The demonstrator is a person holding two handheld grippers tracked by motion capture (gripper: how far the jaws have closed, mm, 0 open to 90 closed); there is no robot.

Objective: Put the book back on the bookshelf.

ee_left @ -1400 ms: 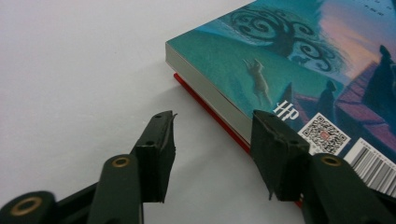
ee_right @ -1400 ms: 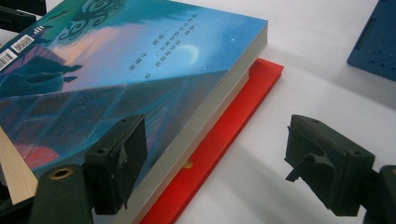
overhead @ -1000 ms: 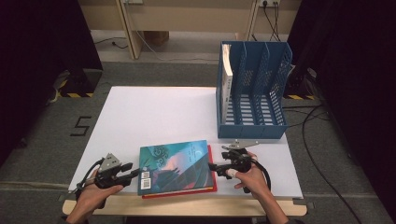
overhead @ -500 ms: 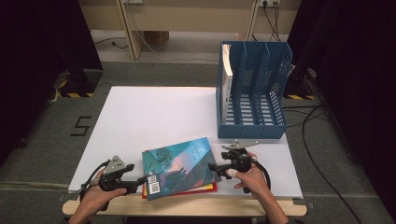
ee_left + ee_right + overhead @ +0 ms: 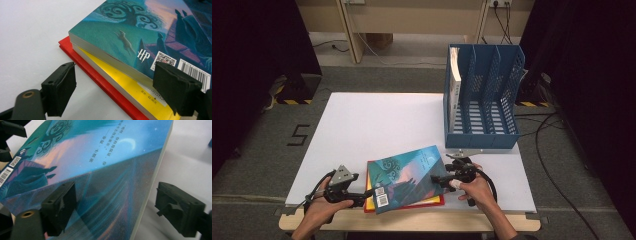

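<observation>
A stack of books lies at the table's front middle. The top book (image 5: 409, 177), with a teal and blue picture cover and a barcode, sits skewed on a yellow book (image 5: 120, 81) and a red book (image 5: 370, 180). My left gripper (image 5: 364, 194) is open at the stack's front left corner. In the left gripper view that corner lies between the wide jaws of the left gripper (image 5: 117, 90). My right gripper (image 5: 438, 180) is open at the top book's right edge. In the right gripper view the page edge of the top book (image 5: 105, 170) runs between the jaws of the right gripper (image 5: 120, 207).
A blue file rack (image 5: 484, 100) stands at the table's back right, with a white booklet (image 5: 455, 70) upright in its leftmost slot. The white table (image 5: 377, 125) stretches bare behind and left of the stack. Cables run over the floor on the right.
The top book has turned anticlockwise on the stack, and its barcode corner now juts past the red book toward the front. My left gripper has drawn back toward the table's front edge.
</observation>
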